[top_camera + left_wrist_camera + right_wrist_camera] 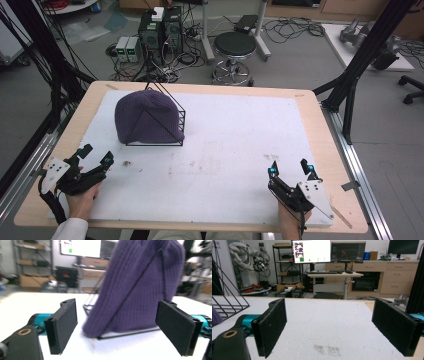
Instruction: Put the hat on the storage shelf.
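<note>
**Two grippers low, hat on the rack**

Both grippers sit near my side of the table, jaws spread wide w/ nothing between the pads. Left gripper (95, 156) rests at the left edge and aims toward the purple knit hat (147, 117); in the left gripper view the hat (140, 287) fills the gap ahead of the pads but is well apart from them, no contact. Right gripper (290, 167) is at the right, pointing across bare white table cover (235, 145), nothing in reach.

Hat is draped over a black wire rack (177, 122) at the back-left of the table, rack wires running across the knit, hem hanging down to the base. I read that as the hat being propped up so its lower edge is easy to pinch from the front.

Judgement: left is lined up for the approach, prob. needs to go fwd and close on the hem; right is parked clear so it won't snag the rack.
</note>
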`<state>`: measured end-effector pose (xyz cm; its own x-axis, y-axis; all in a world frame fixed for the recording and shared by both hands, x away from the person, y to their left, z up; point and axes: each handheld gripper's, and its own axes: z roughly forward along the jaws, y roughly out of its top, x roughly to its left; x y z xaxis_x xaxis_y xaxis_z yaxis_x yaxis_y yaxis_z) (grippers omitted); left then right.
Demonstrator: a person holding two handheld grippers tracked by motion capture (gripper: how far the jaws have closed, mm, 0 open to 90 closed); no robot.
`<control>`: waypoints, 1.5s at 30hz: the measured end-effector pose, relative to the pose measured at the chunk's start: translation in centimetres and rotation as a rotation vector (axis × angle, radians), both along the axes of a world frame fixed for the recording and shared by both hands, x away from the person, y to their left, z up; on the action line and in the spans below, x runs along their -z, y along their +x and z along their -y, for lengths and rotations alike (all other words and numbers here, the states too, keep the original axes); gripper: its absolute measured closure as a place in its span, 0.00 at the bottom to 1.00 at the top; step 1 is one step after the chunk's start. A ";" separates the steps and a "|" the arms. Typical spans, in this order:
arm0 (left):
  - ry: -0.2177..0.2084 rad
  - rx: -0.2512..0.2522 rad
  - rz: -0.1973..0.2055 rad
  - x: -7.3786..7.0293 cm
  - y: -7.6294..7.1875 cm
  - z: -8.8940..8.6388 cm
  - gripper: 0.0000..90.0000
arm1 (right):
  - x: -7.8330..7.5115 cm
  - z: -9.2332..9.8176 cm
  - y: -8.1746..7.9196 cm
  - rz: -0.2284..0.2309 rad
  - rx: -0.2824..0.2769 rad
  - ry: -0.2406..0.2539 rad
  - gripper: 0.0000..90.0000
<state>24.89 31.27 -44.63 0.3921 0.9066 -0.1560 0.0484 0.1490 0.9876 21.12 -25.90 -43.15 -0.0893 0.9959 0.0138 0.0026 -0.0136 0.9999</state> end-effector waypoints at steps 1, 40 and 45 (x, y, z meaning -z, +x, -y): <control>0.007 0.003 0.000 0.1 -0.1 0.0 0.19 | 0.1 -0.1 0.0 0.000 -0.002 -0.008 0.13; 0.015 0.027 0.035 -0.2 -0.6 0.6 0.19 | 0.7 1.3 0.4 -0.052 0.018 -0.005 0.14; 0.012 0.022 0.030 -0.1 -0.7 0.4 0.19 | 0.6 0.7 0.5 -0.043 -0.007 -0.020 0.14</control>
<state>24.22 30.87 -44.49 0.4166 0.8993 -0.1328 0.0222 0.1360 0.9905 21.59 -26.60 -43.76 -0.0961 0.9954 -0.0024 0.0453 0.0068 0.9990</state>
